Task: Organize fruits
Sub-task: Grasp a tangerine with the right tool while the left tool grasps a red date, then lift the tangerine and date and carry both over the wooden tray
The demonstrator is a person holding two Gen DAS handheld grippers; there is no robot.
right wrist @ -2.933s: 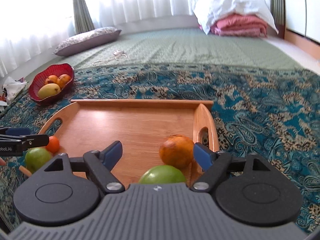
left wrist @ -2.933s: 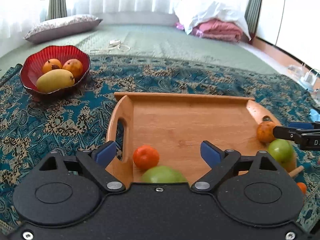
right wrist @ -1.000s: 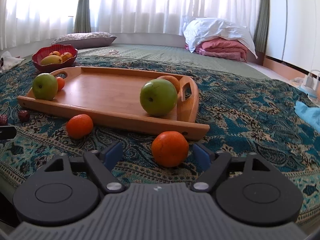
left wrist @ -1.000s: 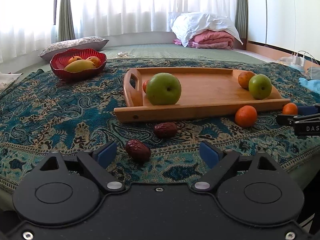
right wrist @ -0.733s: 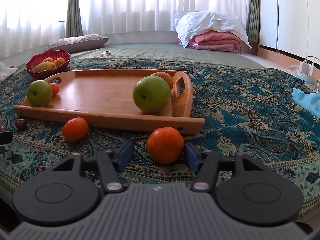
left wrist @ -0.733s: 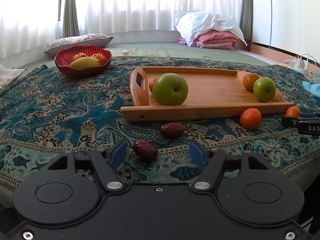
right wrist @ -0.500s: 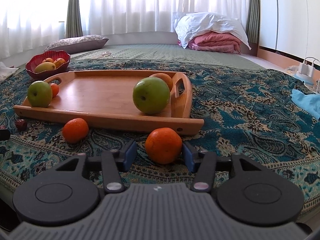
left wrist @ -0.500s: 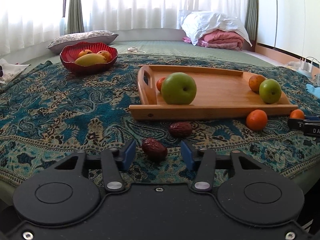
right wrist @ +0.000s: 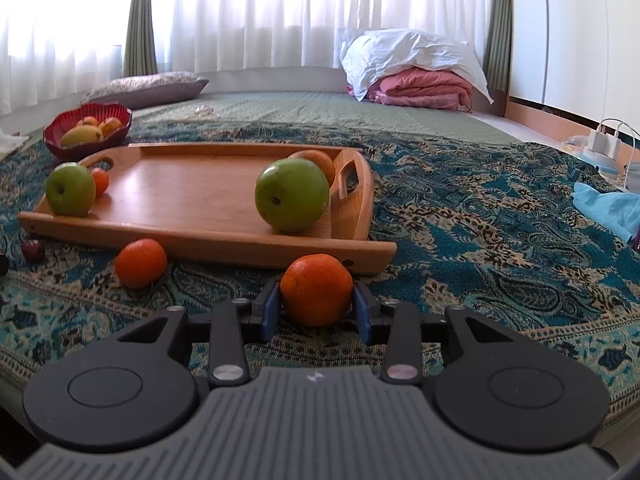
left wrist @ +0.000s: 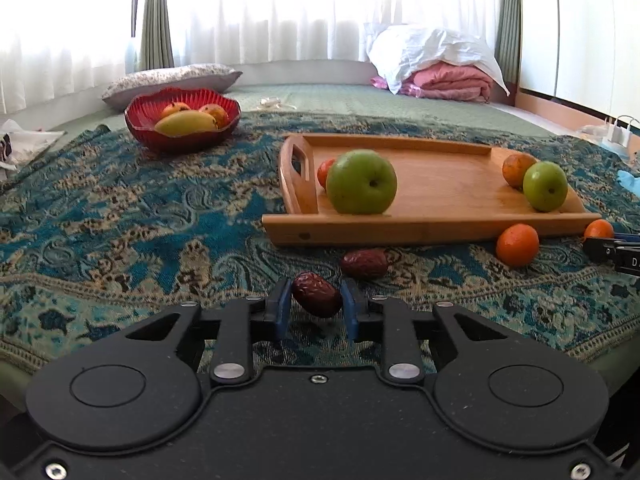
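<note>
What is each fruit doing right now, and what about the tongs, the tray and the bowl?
Left tongs: shut on the date.
Right tongs: closing on the front orange, pads touching it.
Second date: loose on the cloth.
Second orange: loose on the cloth.
Wooden tray: flat, holding two green apples and two small orange fruits.
Red bowl: upright, with fruit.

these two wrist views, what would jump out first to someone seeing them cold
Probably the two big green apples at opposite ends of the wooden tray on the patterned blue cloth. Close up, the left gripper is shut on a dark red date, while the right gripper is closing on an orange. A red bowl of yellowish fruit sits behind, to the left.
</note>
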